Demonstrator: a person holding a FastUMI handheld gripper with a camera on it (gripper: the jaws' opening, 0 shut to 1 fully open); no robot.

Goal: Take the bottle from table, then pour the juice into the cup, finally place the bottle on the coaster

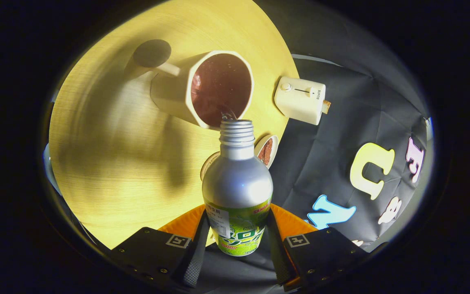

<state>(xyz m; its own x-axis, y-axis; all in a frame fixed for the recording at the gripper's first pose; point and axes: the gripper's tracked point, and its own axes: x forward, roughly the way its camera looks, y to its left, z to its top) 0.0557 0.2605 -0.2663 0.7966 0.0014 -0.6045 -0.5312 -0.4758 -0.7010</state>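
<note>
My gripper (237, 237) is shut on a silver bottle (237, 183) with a green label, both black fingers (197, 253) pressing its lower body. The bottle is tipped over, its open threaded neck at the rim of a cream mug (202, 87). A thin stream runs from the neck into the mug, which holds dark reddish juice. The mug stands on the round yellow wooden table (112, 163), its handle pointing away from the bottle. A dark round coaster (152, 53) lies on the table just beyond the mug's handle.
A cream toaster (300, 100) sits at the table's edge beside the mug. A small white dish (267, 151) with brown contents lies just behind the bottle's shoulder, and another pale dish peeks out on the bottle's other side. The black cloth wall stands beyond the table.
</note>
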